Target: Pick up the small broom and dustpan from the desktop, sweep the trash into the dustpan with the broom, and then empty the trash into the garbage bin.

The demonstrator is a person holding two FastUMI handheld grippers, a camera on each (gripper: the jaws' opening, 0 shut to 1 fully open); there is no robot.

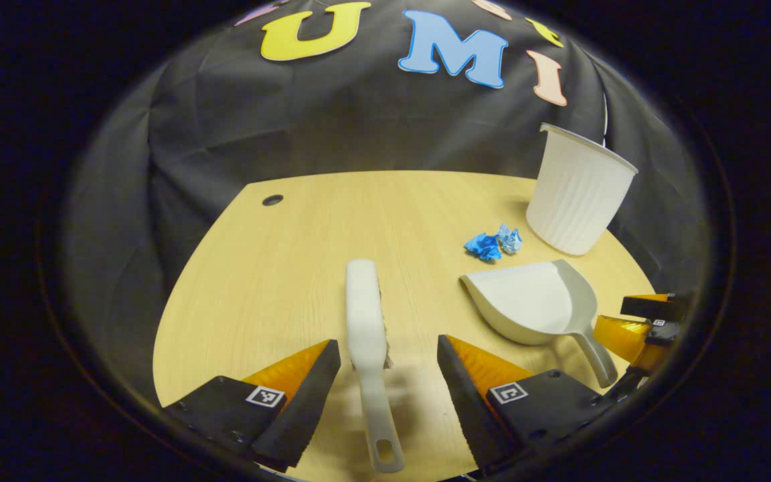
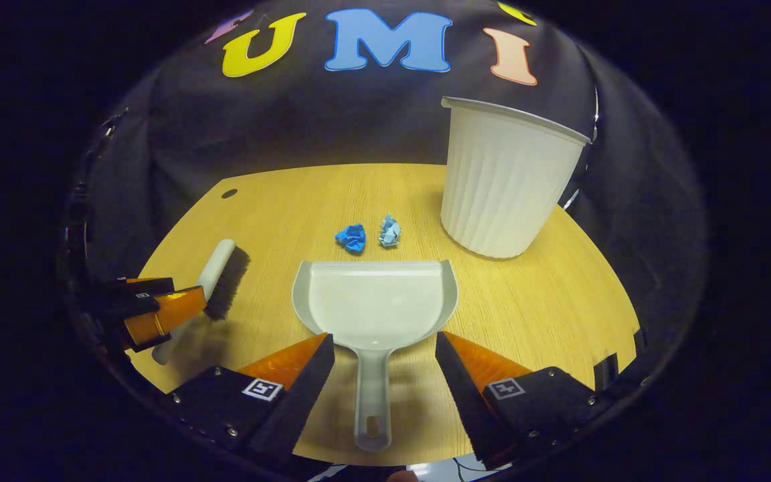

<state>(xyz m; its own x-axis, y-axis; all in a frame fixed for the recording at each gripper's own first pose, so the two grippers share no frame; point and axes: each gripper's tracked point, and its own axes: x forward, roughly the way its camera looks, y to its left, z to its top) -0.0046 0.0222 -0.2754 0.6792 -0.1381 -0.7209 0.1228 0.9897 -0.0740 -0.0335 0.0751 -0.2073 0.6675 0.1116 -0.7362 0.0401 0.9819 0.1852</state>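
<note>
Wooden desktop (image 2: pixel 546 314); both jaws spread, broom (image 1: pixel 367 321) and dustpan (image 2: pixel 375 301) handles between.

Dim booth, light from above, brightest on bench (image 2: pixel 533 314) centre; falls off to dark at edges. Soft shadows under dustpan (image 2: pixel 375 301) handle & brush (image 1: pixel 367 321). Strong fisheye bend w/ vignetting. No glare. Centre sharp, rims slightly soft.

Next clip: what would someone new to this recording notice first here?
Two open grippers, each straddling a tool handle on the wooden desk: the left gripper over the broom, the right gripper over the dustpan. Beyond lie two crumpled blue scraps beside a white ribbed bin.
</note>
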